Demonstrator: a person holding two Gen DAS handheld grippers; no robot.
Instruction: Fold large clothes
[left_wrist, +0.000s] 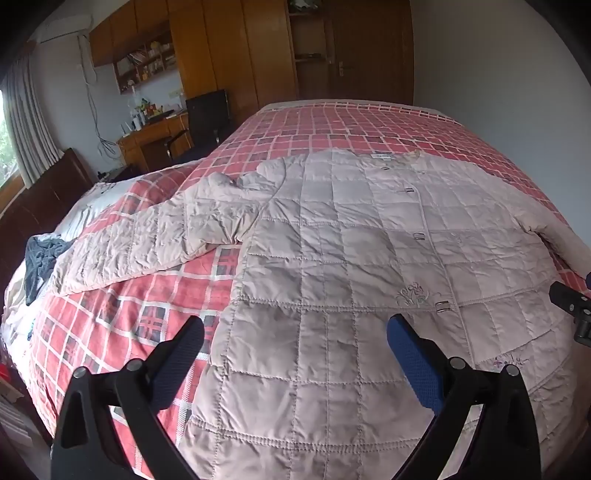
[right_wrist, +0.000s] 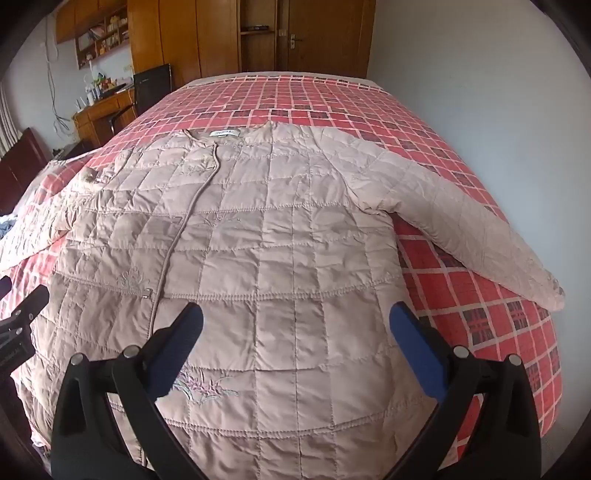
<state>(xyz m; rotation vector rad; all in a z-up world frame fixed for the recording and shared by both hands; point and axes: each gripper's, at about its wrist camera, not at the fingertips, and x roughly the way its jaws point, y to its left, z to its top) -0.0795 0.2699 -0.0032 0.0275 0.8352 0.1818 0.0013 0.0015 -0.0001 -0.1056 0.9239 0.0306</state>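
The quilted jacket (right_wrist: 258, 236) lay flat, front up and fastened, on the bed's red plaid cover (right_wrist: 480, 317), both sleeves spread out to the sides (no fold was visible yet). The left gripper (left_wrist: 295, 332) and right gripper (right_wrist: 295, 321) hovered above its lower part, fingers spread wide and holding nothing. Judging by this, the folding had hardly begun: sleeves and body all remained.

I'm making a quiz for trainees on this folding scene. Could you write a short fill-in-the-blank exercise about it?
1. The beige quilted jacket lies spread flat on a red ____ bedspread.
2. The jaws of the left gripper and the right gripper are both ____.
3. Both jacket sleeves are spread ____ from the body.

Missing words: checked; open; outward
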